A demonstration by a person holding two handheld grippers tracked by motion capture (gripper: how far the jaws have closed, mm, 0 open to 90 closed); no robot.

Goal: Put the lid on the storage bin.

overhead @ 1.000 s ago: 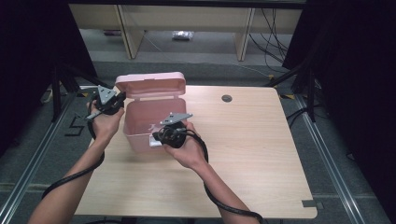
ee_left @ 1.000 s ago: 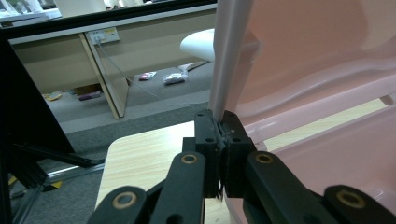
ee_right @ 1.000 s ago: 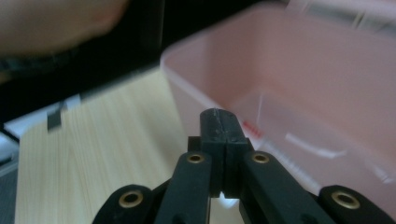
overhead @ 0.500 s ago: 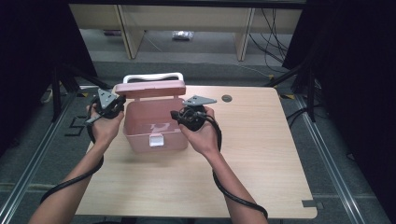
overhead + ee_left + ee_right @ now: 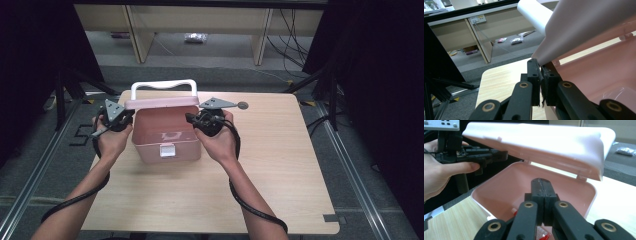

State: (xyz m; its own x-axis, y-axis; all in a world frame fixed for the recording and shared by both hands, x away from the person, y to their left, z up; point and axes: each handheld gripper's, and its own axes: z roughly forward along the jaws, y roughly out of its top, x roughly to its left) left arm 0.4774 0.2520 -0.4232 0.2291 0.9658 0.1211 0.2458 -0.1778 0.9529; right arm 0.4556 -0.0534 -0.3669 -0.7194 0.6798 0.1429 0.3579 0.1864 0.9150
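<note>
The left gripper was clamped on the left edge of the lid, its jaws having just eased a little apart with that edge between them. The right gripper had its jaws pressed together on nothing, tips over the right rim of the box. The box stood between the two grippers at the table's left-centre, lid raised, white handle above.
</note>
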